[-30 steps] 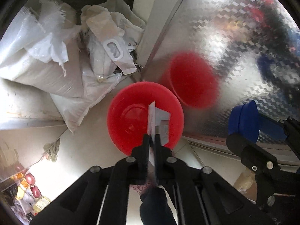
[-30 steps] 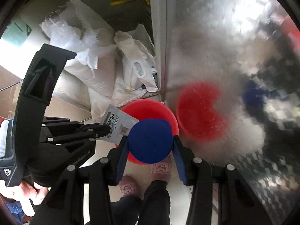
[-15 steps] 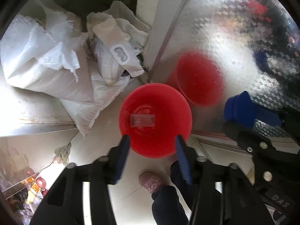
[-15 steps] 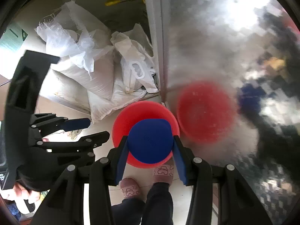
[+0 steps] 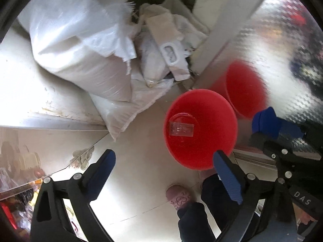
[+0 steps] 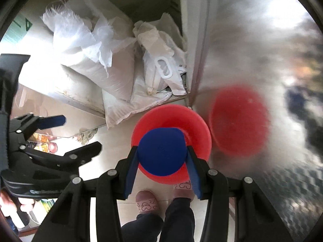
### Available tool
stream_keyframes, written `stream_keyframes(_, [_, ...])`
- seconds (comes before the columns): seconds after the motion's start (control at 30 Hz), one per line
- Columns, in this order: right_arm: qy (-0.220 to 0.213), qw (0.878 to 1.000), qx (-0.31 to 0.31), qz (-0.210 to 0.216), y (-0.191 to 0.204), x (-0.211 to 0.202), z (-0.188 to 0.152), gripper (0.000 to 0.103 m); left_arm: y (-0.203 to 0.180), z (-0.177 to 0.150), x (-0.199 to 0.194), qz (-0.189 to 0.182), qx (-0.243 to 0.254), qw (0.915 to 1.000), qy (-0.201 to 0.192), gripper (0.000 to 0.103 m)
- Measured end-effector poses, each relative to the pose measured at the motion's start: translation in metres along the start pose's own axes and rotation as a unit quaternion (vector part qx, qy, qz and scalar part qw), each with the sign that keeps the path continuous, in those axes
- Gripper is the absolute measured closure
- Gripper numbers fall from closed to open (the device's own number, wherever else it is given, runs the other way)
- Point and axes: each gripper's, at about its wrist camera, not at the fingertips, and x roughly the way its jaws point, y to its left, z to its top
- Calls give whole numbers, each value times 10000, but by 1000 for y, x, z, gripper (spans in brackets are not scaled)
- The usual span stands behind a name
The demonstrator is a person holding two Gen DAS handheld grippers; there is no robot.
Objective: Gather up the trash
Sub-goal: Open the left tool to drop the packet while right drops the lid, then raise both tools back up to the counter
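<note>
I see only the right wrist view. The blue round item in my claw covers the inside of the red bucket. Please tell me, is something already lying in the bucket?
Observer: Yes. In the left wrist view, a small clear wrapper lies flat on the bottom of the red bucket.
Operator: Thank you. Is what I hold a flat disc?
Observer: No. Seen from the side, the blue item has depth. It looks like a cap or a small cup, but I cannot tell which.
</note>
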Motion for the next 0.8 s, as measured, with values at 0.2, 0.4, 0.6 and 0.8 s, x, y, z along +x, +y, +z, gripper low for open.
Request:
stream_keyframes(0.2, [151, 9998, -138, -16, 5, 22, 0, 60, 9, -1, 5, 183, 9, 9998, -1, 1])
stream_keyframes(0.4, [166, 9996, -242, -14, 8, 28, 0, 60, 14, -2, 9, 171, 10, 9998, 66, 1])
stream_keyframes(0.6, [227, 9989, -385, -131, 11, 36, 3, 25, 24, -3, 8, 188, -124, 9997, 66, 0])
stream_keyframes(0.8, [140, 9995, -249, -164, 8, 28, 1, 5, 24, -11, -5, 445, -181, 9988, 8, 0])
